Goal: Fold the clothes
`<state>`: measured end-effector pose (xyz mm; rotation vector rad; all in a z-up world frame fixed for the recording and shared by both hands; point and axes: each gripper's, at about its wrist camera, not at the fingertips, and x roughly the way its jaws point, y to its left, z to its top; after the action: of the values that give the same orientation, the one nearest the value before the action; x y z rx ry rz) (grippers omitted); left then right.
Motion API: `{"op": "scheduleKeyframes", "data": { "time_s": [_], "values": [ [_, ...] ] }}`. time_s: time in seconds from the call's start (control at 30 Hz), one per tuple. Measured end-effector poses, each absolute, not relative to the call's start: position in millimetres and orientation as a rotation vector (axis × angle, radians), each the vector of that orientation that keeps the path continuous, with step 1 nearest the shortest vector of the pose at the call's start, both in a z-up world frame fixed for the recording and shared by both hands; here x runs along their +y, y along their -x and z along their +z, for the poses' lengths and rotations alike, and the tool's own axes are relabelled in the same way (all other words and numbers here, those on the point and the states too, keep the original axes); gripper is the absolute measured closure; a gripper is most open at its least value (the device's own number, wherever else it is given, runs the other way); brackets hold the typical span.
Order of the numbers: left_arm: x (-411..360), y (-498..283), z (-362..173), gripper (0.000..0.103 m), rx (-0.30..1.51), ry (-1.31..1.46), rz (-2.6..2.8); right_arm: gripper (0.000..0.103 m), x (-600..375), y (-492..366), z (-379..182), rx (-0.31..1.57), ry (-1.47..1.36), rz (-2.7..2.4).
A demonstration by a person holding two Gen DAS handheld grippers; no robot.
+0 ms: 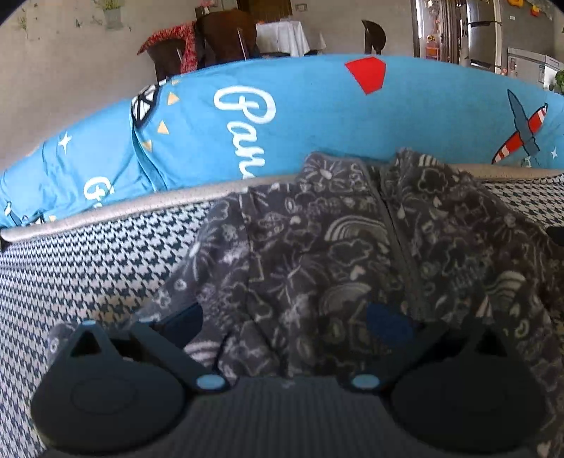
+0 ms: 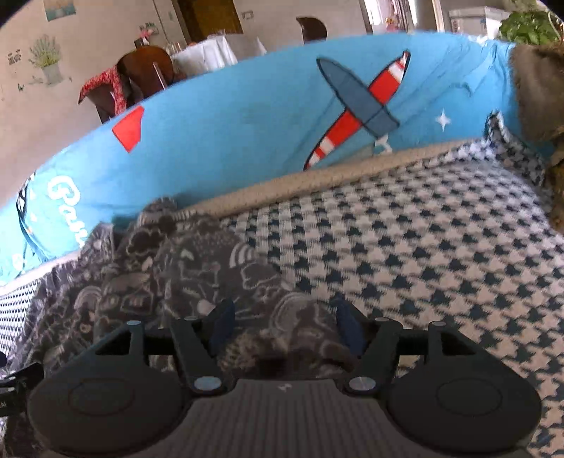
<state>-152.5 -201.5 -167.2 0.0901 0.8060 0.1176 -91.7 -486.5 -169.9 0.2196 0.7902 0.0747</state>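
A dark grey fleece jacket (image 1: 338, 246) printed with pale rainbows and clouds lies zip-up on the houndstooth cover (image 1: 98, 267). Its collar points toward the far edge. My left gripper (image 1: 285, 324) hovers over the jacket's near hem, open wide, with one finger near the left side seam and the other by the zip. In the right wrist view the jacket (image 2: 197, 278) fills the lower left. My right gripper (image 2: 284, 329) is open about halfway and straddles a raised bunch of the jacket's right edge. Fabric lies between its blue pads (image 2: 222, 326).
A beige piped edge (image 2: 317, 183) borders the houndstooth cover (image 2: 440, 253). Behind it rises a blue quilt (image 1: 317, 116) with plane prints. A brown furry item (image 2: 539, 95) sits far right. Chairs (image 1: 225, 35), a white-clothed table and a fridge (image 1: 483, 31) stand in the room beyond.
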Motion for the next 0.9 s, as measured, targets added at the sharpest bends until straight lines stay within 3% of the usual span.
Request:
{"op": "scheduleKeyframes", "data": {
  "time_s": [0.07, 0.13, 0.2, 0.3, 0.63, 0.9],
  "values": [
    [-202, 151, -170, 0.000, 0.818, -0.093, 0.124, 0.041, -482, 89, -177, 0.816, -0.197, 0.050],
    [-203, 151, -172, 0.000, 0.821, -0.097, 0.125, 0.051, -474, 91, -178, 0.799, -0.135, 0.042],
    [-204, 151, -174, 0.000, 0.828, -0.098, 0.125, 0.071, -468, 92, -178, 0.794, -0.094, 0.049],
    [-205, 150, -178, 0.000, 0.842, -0.102, 0.129, 0.082, -469, 94, -176, 0.786, -0.121, 0.045],
    [-210, 157, -170, 0.000, 0.828, -0.069, 0.059, 0.097, -492, 104, -136, 0.605, -0.143, -0.240],
    [-215, 154, -182, 0.000, 0.912, -0.055, 0.004, 0.101, -515, 94, -146, 0.646, -0.179, -0.352]
  ]
}}
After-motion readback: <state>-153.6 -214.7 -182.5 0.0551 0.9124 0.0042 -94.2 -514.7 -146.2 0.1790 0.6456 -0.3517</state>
